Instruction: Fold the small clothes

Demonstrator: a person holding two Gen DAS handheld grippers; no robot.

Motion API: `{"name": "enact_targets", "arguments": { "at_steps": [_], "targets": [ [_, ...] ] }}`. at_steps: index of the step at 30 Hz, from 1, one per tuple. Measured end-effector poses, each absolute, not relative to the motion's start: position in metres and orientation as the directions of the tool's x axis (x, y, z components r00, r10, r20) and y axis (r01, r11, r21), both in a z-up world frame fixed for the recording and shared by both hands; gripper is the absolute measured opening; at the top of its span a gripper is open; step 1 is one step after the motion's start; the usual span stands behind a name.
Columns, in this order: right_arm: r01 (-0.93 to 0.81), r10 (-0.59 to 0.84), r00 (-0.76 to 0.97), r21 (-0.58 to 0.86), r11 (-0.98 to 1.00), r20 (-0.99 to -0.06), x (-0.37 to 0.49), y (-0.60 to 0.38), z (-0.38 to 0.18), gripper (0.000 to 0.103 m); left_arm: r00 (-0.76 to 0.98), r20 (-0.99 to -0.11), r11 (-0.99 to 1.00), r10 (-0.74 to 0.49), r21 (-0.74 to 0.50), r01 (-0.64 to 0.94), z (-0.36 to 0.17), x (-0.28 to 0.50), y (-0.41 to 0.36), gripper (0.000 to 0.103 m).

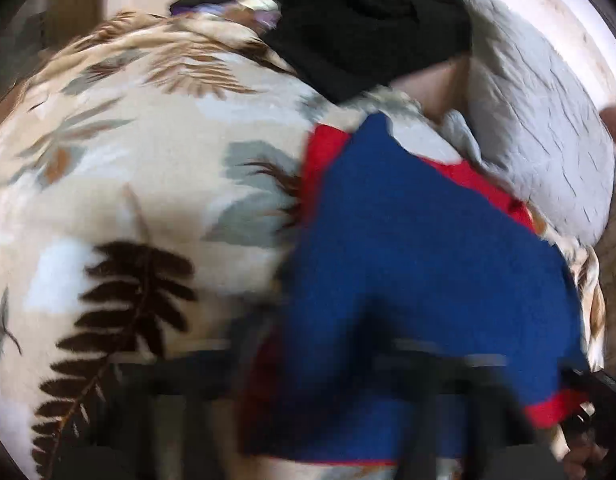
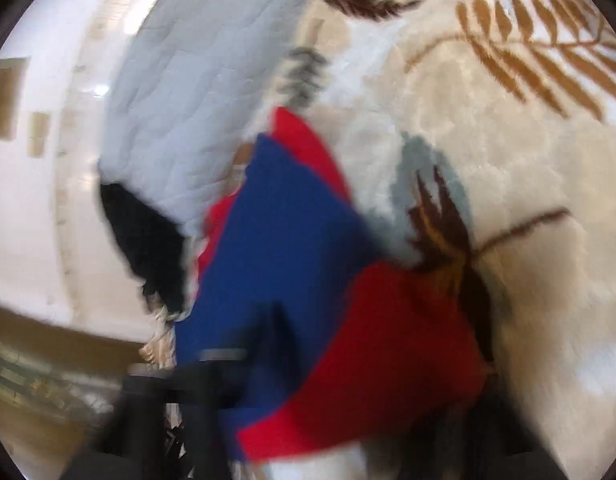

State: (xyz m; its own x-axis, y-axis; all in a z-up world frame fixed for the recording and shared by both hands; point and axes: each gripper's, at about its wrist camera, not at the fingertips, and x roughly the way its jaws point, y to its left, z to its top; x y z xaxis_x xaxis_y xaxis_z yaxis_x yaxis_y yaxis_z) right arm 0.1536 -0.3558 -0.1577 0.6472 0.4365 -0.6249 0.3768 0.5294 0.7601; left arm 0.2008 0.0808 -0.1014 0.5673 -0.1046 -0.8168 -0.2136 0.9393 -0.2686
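Observation:
A small blue and red garment (image 1: pixel 419 272) lies on a cream blanket with a leaf print (image 1: pixel 128 168). In the left wrist view my left gripper (image 1: pixel 308 420) is a dark blur at the bottom, over the garment's near edge; its jaws cannot be made out. The right gripper shows at that view's right edge (image 1: pixel 595 404), at the garment's red corner. In the right wrist view the same garment (image 2: pixel 292 264) fills the middle. My right gripper (image 2: pixel 308 400) is blurred at the bottom, with cloth between its fingers.
A black garment (image 1: pixel 367 28) lies at the far side of the blanket. A pale grey quilted pillow (image 1: pixel 539 128) lies beside the garment. A light tiled floor (image 2: pixel 40 216) lies beyond the bed edge. The blanket (image 2: pixel 507 184) spreads to the right.

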Motion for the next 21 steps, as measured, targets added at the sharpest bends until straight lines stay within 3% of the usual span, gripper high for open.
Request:
{"name": "enact_targets", "arguments": {
  "at_steps": [4,7,11,12,13,14,15,16,17,20,21],
  "targets": [
    [0.202,0.432,0.69,0.728,0.655,-0.581,0.126,-0.342,-0.073,0.013,0.642,-0.76,0.963,-0.103,-0.238,-0.127,-0.04,0.171,0.069,0.014],
    [0.14,0.44,0.687,0.699,0.702,-0.579,0.079,-0.326,-0.042,0.013,0.674,-0.732,0.971,-0.098,-0.22,-0.098,-0.023,0.116,0.069,0.014],
    [0.19,0.44,0.594,0.648,0.738,-0.674,0.012,-0.329,-0.097,0.022,0.573,-0.815,0.97,-0.085,-0.198,-0.139,-0.08,0.052,0.081,0.023],
    [0.229,0.429,0.534,0.614,0.756,-0.728,0.001,-0.332,-0.125,0.036,0.515,-0.854,0.974,-0.071,-0.17,-0.149,-0.11,0.039,0.085,0.027],
    [0.213,0.475,0.533,0.655,0.725,-0.7,-0.012,-0.341,-0.141,0.042,0.574,-0.812,0.971,-0.105,-0.209,-0.118,-0.119,0.025,0.093,0.027],
    [0.187,0.481,0.583,0.684,0.705,-0.655,-0.025,-0.352,-0.136,0.041,0.607,-0.788,0.974,-0.105,-0.205,-0.098,-0.114,0.017,0.096,0.027],
    [0.202,0.464,0.564,0.659,0.725,-0.683,-0.03,-0.358,-0.128,0.044,0.593,-0.802,0.982,-0.073,-0.162,-0.098,-0.105,0.014,0.098,0.033],
    [0.2,0.442,0.566,0.636,0.745,-0.695,-0.035,-0.364,-0.117,0.055,0.6,-0.799,0.983,-0.046,-0.143,-0.116,-0.093,0.013,0.103,0.04],
    [0.199,0.417,0.587,0.623,0.756,-0.694,-0.036,-0.369,-0.109,0.059,0.627,-0.778,0.981,-0.035,-0.145,-0.125,-0.082,0.013,0.107,0.04],
    [0.175,0.325,0.653,0.553,0.815,-0.684,-0.025,-0.383,-0.073,0.059,0.663,-0.747,0.979,-0.049,-0.169,-0.118,-0.057,0.026,0.112,0.051],
    [0.164,0.324,0.656,0.548,0.82,-0.681,-0.015,-0.384,-0.068,0.059,0.671,-0.737,0.975,-0.079,-0.196,-0.102,-0.053,0.04,0.111,0.063]
  ]
}}
